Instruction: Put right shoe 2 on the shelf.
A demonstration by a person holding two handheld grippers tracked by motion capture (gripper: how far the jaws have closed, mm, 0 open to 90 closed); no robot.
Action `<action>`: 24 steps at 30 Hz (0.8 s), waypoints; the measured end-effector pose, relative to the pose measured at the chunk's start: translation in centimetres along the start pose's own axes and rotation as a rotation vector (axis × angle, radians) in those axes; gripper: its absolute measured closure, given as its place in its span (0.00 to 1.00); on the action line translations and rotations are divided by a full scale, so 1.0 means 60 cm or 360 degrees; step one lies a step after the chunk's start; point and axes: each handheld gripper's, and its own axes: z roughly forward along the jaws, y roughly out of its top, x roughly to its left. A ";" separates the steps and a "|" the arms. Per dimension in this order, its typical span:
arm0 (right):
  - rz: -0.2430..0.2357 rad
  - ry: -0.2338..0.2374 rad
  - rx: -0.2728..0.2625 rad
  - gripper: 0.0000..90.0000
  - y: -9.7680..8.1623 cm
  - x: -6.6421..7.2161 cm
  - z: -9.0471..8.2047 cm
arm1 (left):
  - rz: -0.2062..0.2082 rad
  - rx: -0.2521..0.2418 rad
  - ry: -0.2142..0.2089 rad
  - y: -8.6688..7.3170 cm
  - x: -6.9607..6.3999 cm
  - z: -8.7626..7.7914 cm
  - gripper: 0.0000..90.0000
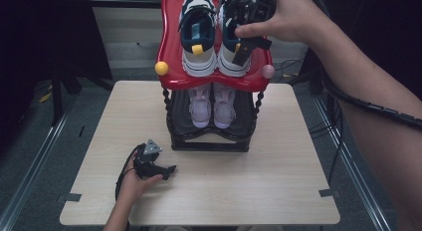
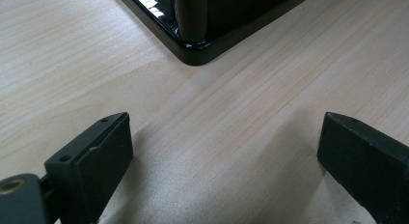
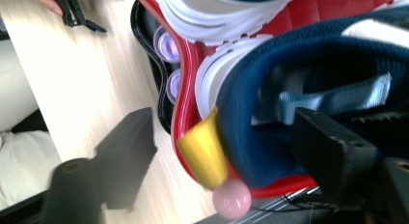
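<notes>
Red plastic makes up the top shelf (image 1: 171,66) of the shoe rack (image 1: 209,141), and the navy-and-white right sneaker (image 1: 234,57) sits on it beside its mate (image 1: 198,39), heel with yellow pull tab toward the person, toe pointing away, long axis running front to back. The right tongs (image 1: 245,38) stand apart around the heel collar, one jaw inside the shoe and one outside, not pressing (the grip looks let go). As I judge it, a jaw could snag the collar or tab on the way out and drag the sneaker over the shelf's front lip. The left tongs (image 2: 224,151) rest apart on the bench (image 1: 278,156), holding nothing.
</notes>
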 end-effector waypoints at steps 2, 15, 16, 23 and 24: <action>-0.0010 0.0025 0.0000 0.22 -0.003 0.000 -0.003 | 0.0004 0.0003 0.0001 0.000 0.000 0.000 0.06; -0.0007 0.0049 0.0029 0.21 -0.017 0.006 -0.027 | 0.0013 0.0002 0.0006 0.000 0.001 0.000 0.06; -0.0005 0.0052 0.0036 0.21 -0.019 0.006 -0.028 | 0.0014 0.0001 0.0006 0.000 0.001 0.000 0.06; -0.0010 0.0091 0.0088 0.21 -0.028 0.010 -0.029 | -0.0002 -0.0010 0.0007 0.000 0.000 0.000 0.06; 0.0001 0.0094 0.0086 0.20 -0.030 0.011 -0.028 | -0.0002 -0.0010 0.0007 0.000 0.000 0.000 0.06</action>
